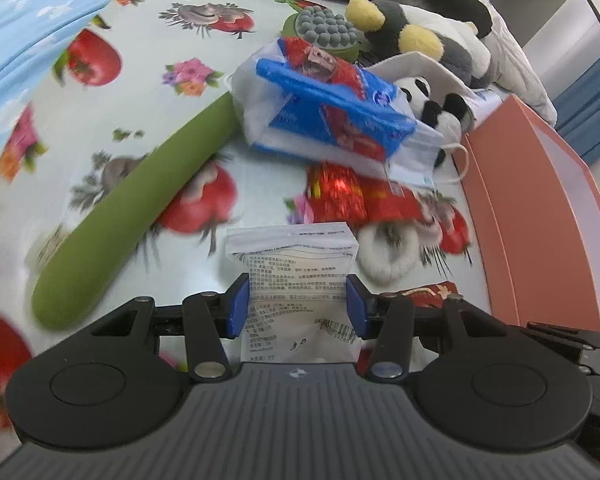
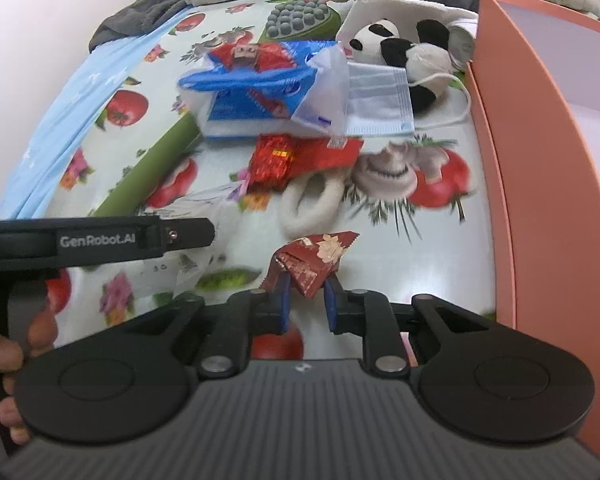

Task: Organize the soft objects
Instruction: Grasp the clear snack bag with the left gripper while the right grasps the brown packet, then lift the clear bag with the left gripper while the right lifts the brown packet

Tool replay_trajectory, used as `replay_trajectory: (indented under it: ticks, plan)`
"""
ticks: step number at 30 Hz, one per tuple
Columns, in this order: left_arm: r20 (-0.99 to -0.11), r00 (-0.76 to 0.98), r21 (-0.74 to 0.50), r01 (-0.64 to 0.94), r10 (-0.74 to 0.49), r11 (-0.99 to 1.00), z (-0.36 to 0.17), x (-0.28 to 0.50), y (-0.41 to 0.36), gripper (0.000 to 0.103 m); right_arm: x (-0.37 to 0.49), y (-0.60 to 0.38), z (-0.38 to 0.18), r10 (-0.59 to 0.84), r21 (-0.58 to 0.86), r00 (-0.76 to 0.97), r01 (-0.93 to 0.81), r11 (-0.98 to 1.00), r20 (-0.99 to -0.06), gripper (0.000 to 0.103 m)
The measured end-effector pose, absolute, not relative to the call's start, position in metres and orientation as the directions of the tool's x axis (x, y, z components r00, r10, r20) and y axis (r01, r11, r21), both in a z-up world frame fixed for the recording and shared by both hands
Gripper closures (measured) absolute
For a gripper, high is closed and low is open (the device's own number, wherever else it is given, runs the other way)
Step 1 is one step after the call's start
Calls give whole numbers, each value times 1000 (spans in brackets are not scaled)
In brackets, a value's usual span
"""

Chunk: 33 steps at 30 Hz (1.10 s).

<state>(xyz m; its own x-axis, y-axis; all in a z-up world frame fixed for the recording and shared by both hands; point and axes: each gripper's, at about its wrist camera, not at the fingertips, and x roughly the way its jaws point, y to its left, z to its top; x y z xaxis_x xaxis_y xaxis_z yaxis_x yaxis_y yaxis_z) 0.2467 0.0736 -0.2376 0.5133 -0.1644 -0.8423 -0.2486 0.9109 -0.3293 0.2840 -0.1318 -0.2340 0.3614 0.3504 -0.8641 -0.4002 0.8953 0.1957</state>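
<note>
My left gripper (image 1: pixel 297 304) is shut on a white printed packet (image 1: pixel 296 276) and holds it above the tomato-print cloth (image 1: pixel 100 128). My right gripper (image 2: pixel 306 304) is shut on a crumpled red patterned packet (image 2: pixel 312 258); its tip shows in the left wrist view (image 1: pixel 432 293). Ahead lie a blue tissue pack (image 1: pixel 332 108), a blue face mask (image 2: pixel 380 100), a red foil packet (image 2: pixel 296 156), a white fluffy ring (image 2: pixel 312 200), a small panda plush (image 2: pixel 404 52) and a green massage stick (image 1: pixel 132 208).
An orange box (image 2: pixel 532 168) with a pale inside stands open at the right. A large grey and white plush with yellow ears (image 1: pixel 416 36) lies at the back. A light blue cloth (image 1: pixel 28 28) covers the left. The left hand holder (image 2: pixel 80 240) is at the right view's left.
</note>
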Motion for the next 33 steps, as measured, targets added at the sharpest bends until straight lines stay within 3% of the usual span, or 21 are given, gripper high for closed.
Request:
replay_trajectory:
  ticks: [9, 15, 17, 19, 33]
  plan:
    - [-835, 528, -327, -243, -158, 913, -220, 188, 63, 48, 233, -149, -230, 321, 183, 382, -356, 916, -866, 85]
    - [-828, 537, -337, -249, -160, 908, -215, 174, 62, 48, 216, -163, -225, 326, 195, 398, -336, 921, -858, 80]
    - [-828, 538, -336, -251, -158, 908, -215, 173, 64, 48, 215, -161, -221, 340, 193, 404, -361, 912, -849, 61]
    - [-829, 538, -331, -252, -153, 909, -214, 174, 65, 48, 218, -157, -219, 335, 172, 403, -389, 905, -852, 49]
    - [-852, 498, -327, -267, -160, 907, -227, 200, 76, 47, 253, -124, -234, 272, -43, 391, -633, 773, -879, 49]
